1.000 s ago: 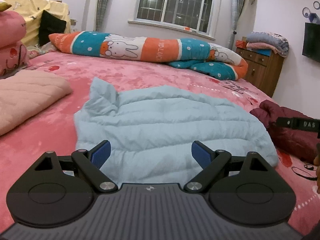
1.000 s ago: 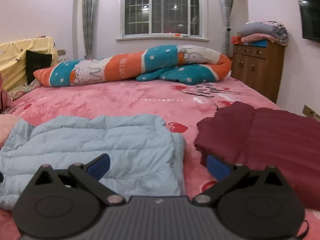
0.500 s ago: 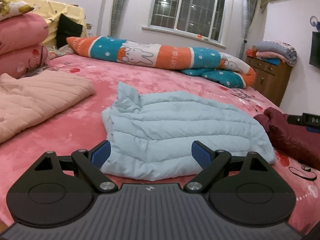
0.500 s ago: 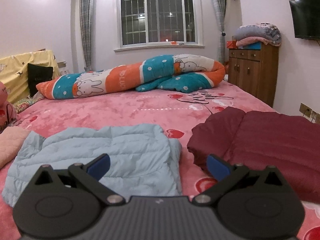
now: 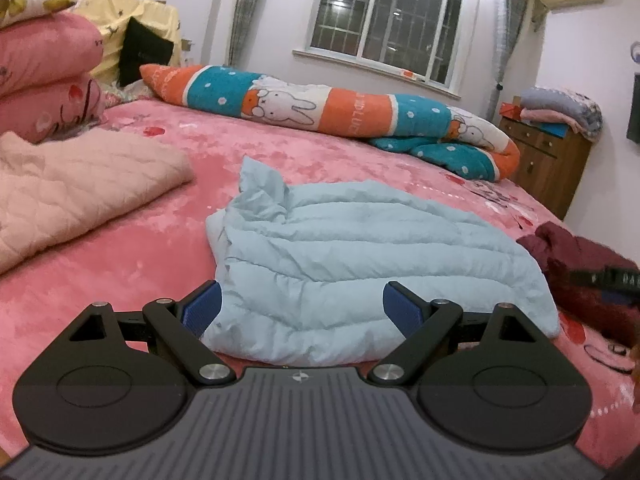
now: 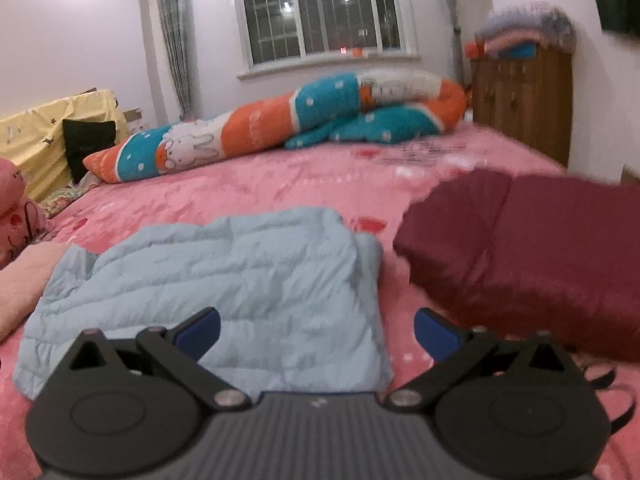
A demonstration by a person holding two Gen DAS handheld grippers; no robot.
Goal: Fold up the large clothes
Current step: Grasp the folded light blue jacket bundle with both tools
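Observation:
A light blue padded jacket (image 5: 360,256) lies folded into a rough rectangle on the pink bed (image 5: 120,272); the right wrist view shows the same jacket (image 6: 224,280). My left gripper (image 5: 302,312) hovers open just in front of its near edge, nothing between the fingers. My right gripper (image 6: 316,334) is open too, over the jacket's near right corner. A folded dark red garment (image 6: 540,256) lies to the right of the jacket and appears at the right edge in the left wrist view (image 5: 580,264). Part of the right gripper's body (image 5: 604,278) shows in front of it.
A folded pale pink quilted garment (image 5: 72,192) lies left of the jacket. Pink pillows (image 5: 44,80) are stacked at far left. A long orange and teal rolled quilt (image 5: 340,112) runs along the far side. A wooden cabinet (image 6: 524,100) stands at the right.
Both grippers have drawn back from the blue jacket and stayed open; the left view has swung left, bringing the pink pillows and pink garment into view. The right view is now blurred.

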